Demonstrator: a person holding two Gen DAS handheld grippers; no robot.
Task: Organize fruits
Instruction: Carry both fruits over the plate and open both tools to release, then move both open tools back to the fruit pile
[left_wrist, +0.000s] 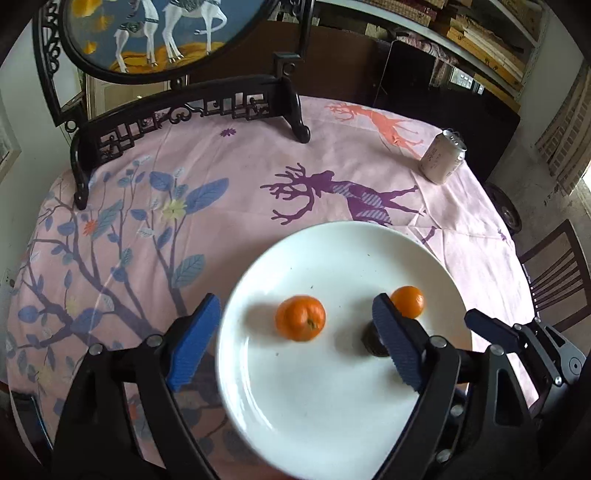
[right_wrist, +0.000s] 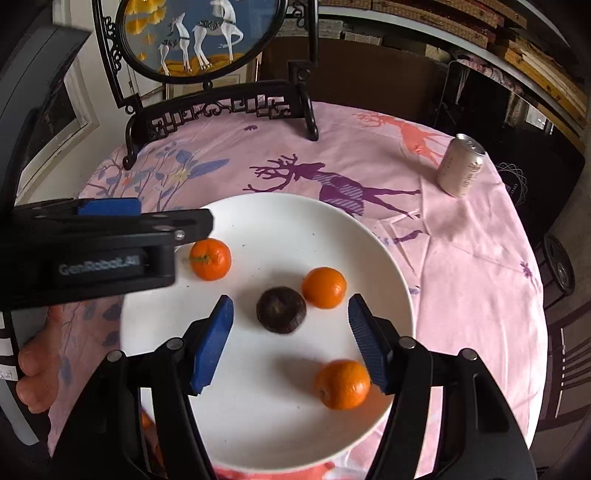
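Orange tangerines and a dark fruit dot the white plate; both claws gape.

A home dining room: round table under a pink deer-print tablecloth, dark wooden chair, carved black deer-painting screen.

"GenRobot.AI" stands in pale letters on the black body of the left gripper, seen left of the right gripper's fingers; the can's print is illegible
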